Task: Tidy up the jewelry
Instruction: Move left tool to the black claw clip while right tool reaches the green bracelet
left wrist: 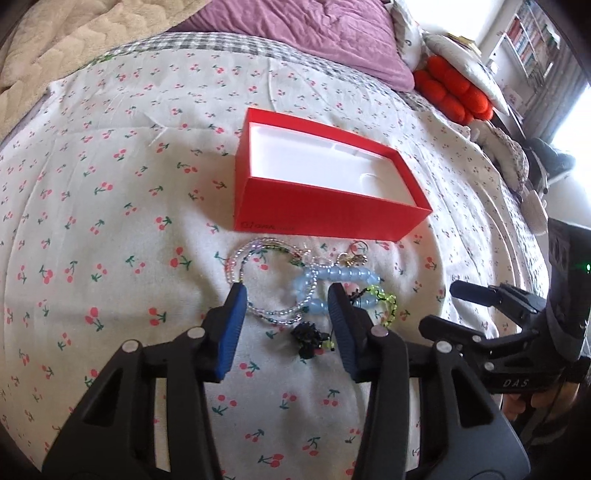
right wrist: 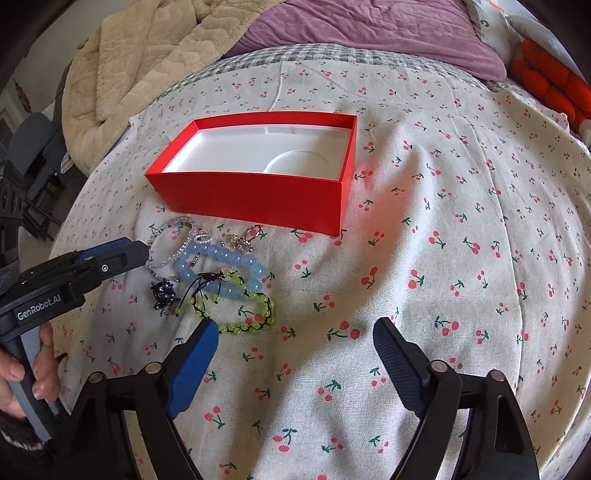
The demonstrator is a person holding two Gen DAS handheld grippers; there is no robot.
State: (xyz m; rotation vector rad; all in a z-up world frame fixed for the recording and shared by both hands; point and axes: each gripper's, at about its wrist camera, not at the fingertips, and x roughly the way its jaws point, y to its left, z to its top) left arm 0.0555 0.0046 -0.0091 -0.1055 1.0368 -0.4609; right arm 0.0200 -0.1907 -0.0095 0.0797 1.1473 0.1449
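Note:
An open red box [left wrist: 325,214] with a white empty inside lies on the cherry-print bedspread; it also shows in the right wrist view [right wrist: 258,192]. Just in front of it lies a jewelry pile: a clear beaded bracelet [left wrist: 255,258] [right wrist: 166,240], a blue bead bracelet [left wrist: 332,277] [right wrist: 229,258], a yellow-green bracelet [left wrist: 388,306] [right wrist: 243,314], a small black piece [left wrist: 308,338] [right wrist: 162,291] and a gold ring [left wrist: 354,258] [right wrist: 243,240]. My left gripper [left wrist: 288,299] is open, fingers astride the clear and blue bracelets. My right gripper [right wrist: 295,332] is open and empty, right of the pile.
A purple pillow [left wrist: 295,33] and a beige blanket [right wrist: 140,62] lie at the head of the bed. Orange cushions [left wrist: 454,92] sit at the far right. Shelves with books [left wrist: 528,40] stand beyond. The bedspread [right wrist: 443,240] stretches right of the box.

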